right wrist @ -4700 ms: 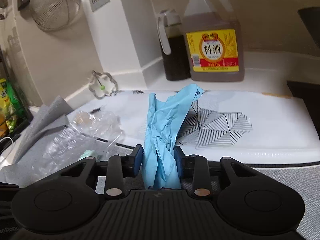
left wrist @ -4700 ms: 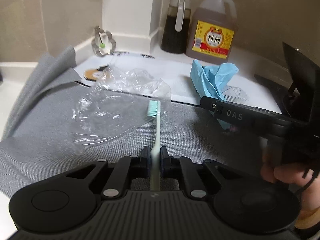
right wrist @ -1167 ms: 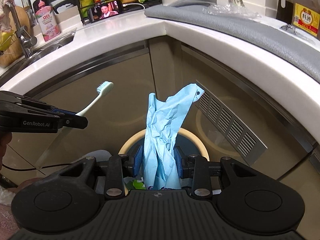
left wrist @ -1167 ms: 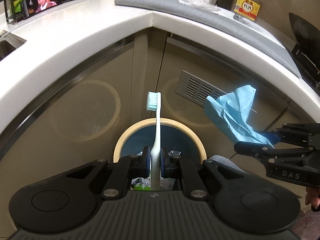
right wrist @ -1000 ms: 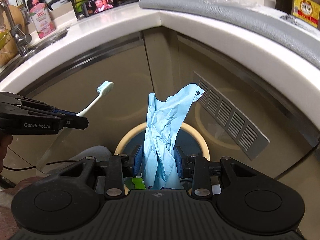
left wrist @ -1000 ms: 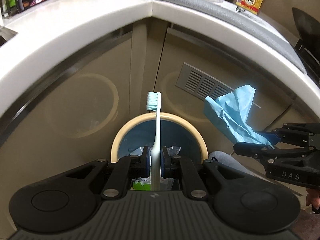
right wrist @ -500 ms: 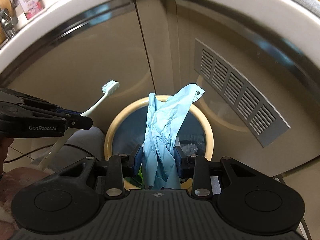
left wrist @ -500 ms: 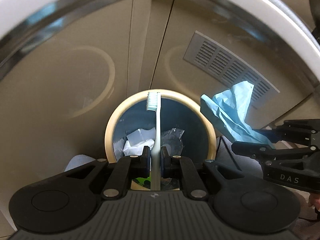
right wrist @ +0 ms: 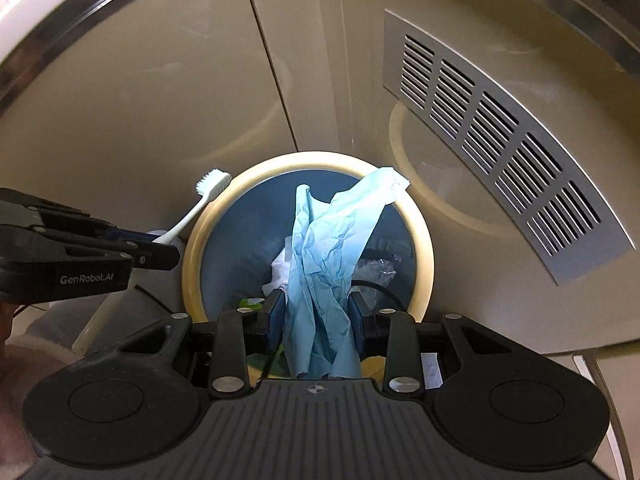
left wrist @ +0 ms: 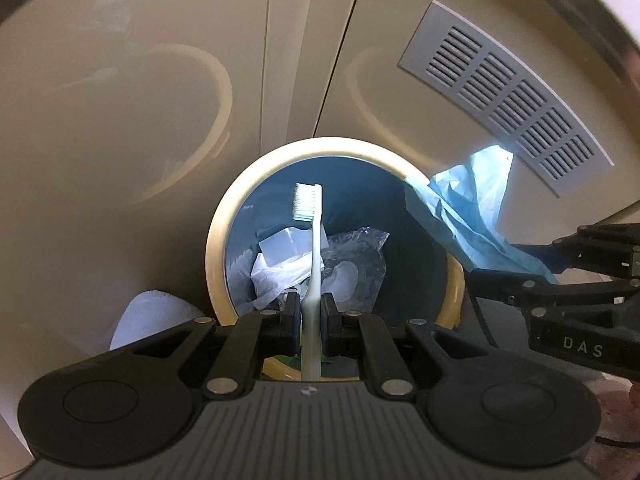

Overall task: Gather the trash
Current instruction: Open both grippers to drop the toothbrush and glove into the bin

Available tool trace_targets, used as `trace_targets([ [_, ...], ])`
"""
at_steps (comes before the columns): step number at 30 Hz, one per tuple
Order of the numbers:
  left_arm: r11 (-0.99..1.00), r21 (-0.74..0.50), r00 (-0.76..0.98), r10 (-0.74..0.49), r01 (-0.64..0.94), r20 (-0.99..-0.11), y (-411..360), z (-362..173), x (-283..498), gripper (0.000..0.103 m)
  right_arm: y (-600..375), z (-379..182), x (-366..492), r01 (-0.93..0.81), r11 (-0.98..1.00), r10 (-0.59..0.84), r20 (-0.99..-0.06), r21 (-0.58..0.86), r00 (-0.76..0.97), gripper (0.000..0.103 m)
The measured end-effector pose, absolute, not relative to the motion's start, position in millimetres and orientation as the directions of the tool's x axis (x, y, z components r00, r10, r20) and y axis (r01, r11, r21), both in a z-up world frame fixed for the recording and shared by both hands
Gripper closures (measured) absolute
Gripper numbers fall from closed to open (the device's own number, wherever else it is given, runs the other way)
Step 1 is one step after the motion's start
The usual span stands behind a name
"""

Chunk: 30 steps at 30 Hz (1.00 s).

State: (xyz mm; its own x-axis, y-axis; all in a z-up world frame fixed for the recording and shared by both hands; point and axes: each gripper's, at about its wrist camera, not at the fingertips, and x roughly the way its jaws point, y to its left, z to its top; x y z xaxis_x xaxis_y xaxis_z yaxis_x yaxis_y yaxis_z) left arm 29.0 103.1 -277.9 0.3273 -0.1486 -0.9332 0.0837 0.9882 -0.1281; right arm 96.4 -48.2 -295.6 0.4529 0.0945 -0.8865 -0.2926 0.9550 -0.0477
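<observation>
Blue glove (right wrist: 320, 264) clamped in right jaws, toothbrush (left wrist: 312, 280) in left; only the right view shows its handle end.

The trash bin (left wrist: 216, 240) has a cream-yellow rim and a dark blue inside, where white paper (left wrist: 276, 268) and clear plastic film (left wrist: 360, 256) lie. The toothbrush (left wrist: 314, 264) is pale off-white with mint-green and white bristles, and the crumpled glove (right wrist: 324, 256) is light blue. Both hand-held grippers, left (left wrist: 311, 314) and right (right wrist: 318, 318), are black with blue pads, against glossy beige cabinet doors (left wrist: 120, 100) bearing a grey slotted vent (right wrist: 500, 136).
</observation>
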Motion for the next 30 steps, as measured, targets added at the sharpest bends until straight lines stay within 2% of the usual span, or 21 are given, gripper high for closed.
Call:
trace_targets([
  [12,0.994,-0.064,0.28,-0.087,0.088,-0.956,102,-301,43,0.092,-40,-306,110,-0.285,0.956,0.055,-0.905,-0.075,0.423,0.065],
  [14,0.993,-0.062,0.27,-0.086,0.097,-0.959,103,-303,45,0.076,-41,-306,112,-0.274,0.959,0.049,-0.906,-0.075,0.421,0.061],
  [15,0.994,-0.055,0.259,-0.078,0.094,-0.963,103,-305,46,0.035,-41,-308,113,-0.266,0.961,0.045,-0.906,-0.076,0.421,0.059],
  [16,0.996,-0.035,0.25,-0.054,0.08,-0.967,103,-307,47,0.0,-41,-308,114,-0.259,0.963,0.044,-0.908,-0.072,0.417,0.051],
  [17,0.998,-0.013,0.26,-0.029,0.063,-0.965,103,-306,45,0.002,-41,-309,114,-0.249,0.966,0.041,-0.909,-0.07,0.414,0.046],
  [19,0.998,-0.004,0.269,-0.02,0.061,-0.963,105,-304,42,0.0,-43,-307,113,-0.223,0.973,0.039,-0.906,-0.062,0.422,0.021],
  [30,0.999,0.007,0.323,-0.009,0.048,-0.946,120,-273,20,0.0,-46,-287,85,-0.243,0.97,0.093,-0.89,-0.02,0.445,0.014],
])
